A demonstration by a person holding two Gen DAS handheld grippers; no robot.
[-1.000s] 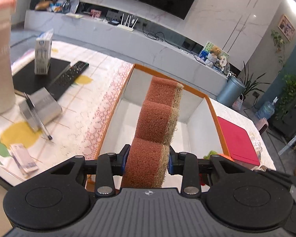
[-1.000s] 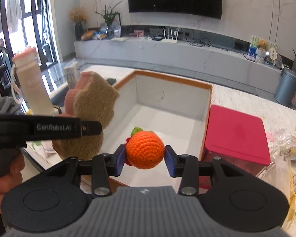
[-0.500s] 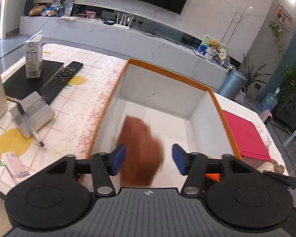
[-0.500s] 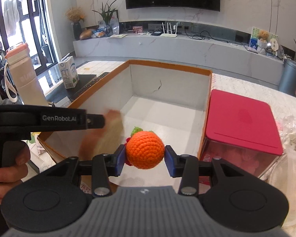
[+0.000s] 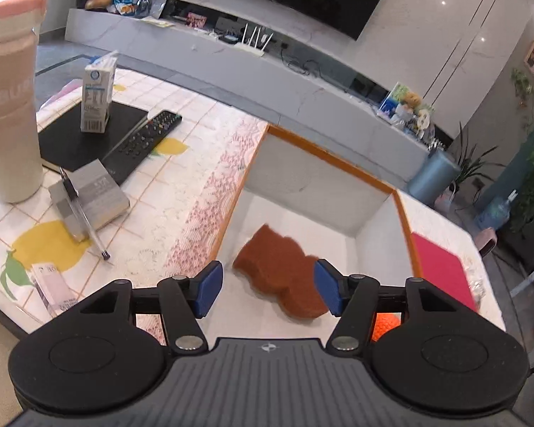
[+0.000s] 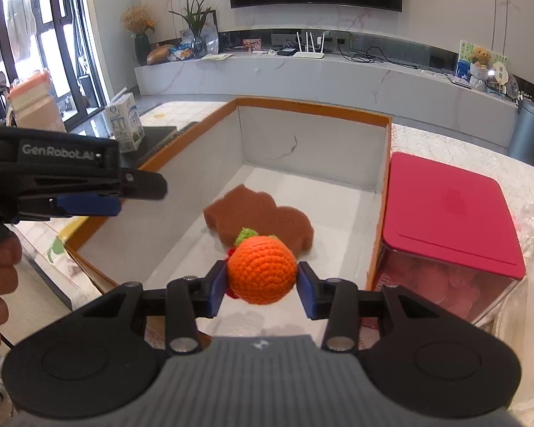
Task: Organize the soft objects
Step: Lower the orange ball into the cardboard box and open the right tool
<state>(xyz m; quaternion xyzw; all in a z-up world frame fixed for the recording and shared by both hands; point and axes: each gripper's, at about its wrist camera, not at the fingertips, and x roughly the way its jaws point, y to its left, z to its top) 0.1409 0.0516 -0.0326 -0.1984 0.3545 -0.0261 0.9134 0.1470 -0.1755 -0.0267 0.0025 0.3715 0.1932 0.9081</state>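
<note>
A brown scalloped sponge (image 5: 281, 270) lies flat on the floor of the white box with an orange rim (image 5: 324, 156); it also shows in the right wrist view (image 6: 256, 213). My left gripper (image 5: 267, 291) is open and empty above the box's near end. In the right wrist view it shows from the side (image 6: 99, 199), over the box's left wall. My right gripper (image 6: 261, 284) is shut on an orange crocheted ball (image 6: 261, 272) with a green leaf, held above the box's (image 6: 313, 106) near end. A bit of the ball (image 5: 384, 325) shows in the left wrist view.
A red-lidded container (image 6: 448, 210) stands right of the box. On the tablecloth to the left are a pink bottle (image 5: 10, 99), a milk carton (image 5: 96, 96), a remote (image 5: 142, 146), a grey box with a pen (image 5: 89, 199) and a black mat (image 5: 71, 135).
My left gripper opened and let go of the sponge, which fell into the box and now lies flat. My right gripper still holds the ball in about the same place.
</note>
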